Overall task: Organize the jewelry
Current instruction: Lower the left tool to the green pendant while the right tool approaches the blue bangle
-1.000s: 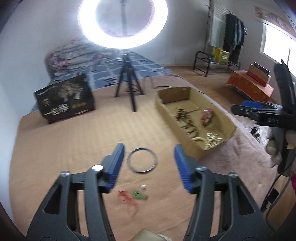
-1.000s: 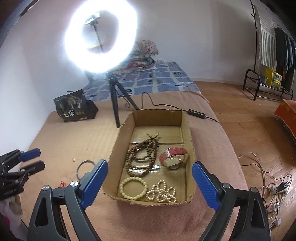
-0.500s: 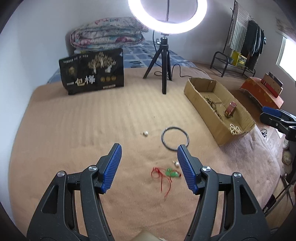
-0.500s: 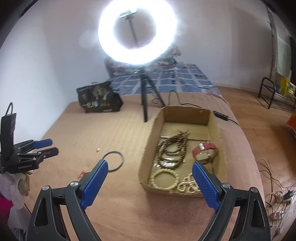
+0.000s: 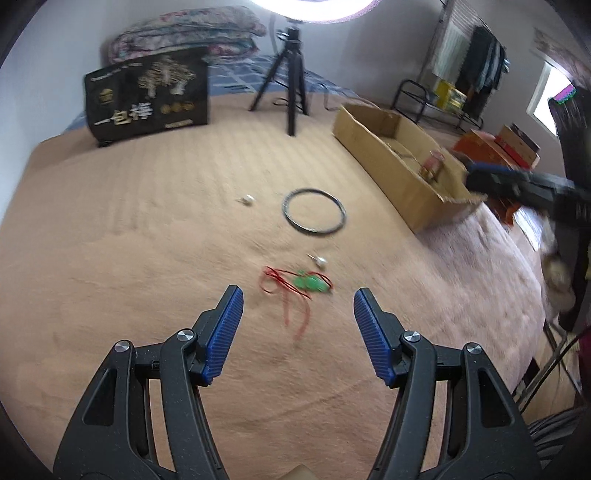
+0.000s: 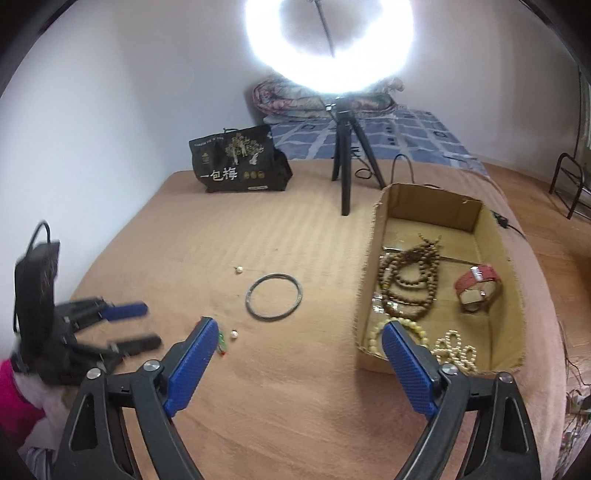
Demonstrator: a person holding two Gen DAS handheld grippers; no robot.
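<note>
A green pendant on a red cord (image 5: 308,283) lies on the tan bed cover just beyond my open, empty left gripper (image 5: 298,302). A pearl earring (image 5: 320,261) lies just past it, a dark bangle (image 5: 314,211) farther on, and another pearl (image 5: 248,199) to its left. In the right wrist view the bangle (image 6: 273,301) and both pearls (image 6: 233,334) (image 6: 239,269) lie left of the cardboard box (image 6: 386,206). The box holds brown bead strings (image 6: 410,284), a red watch (image 6: 477,286) and pale bead bracelets (image 6: 454,350). My right gripper (image 6: 295,347) is open and empty, above the cover.
A ring light on a black tripod (image 6: 343,155) stands behind the box. A black gift bag (image 6: 238,162) stands at the back left, folded quilts (image 5: 188,31) behind it. The left gripper shows at the left edge (image 6: 110,325); the bed edge drops off at right (image 5: 517,258).
My left gripper has dropped and come closer to the pendant and cord. My right gripper has swung left and lower, so the box now sits at its right.
</note>
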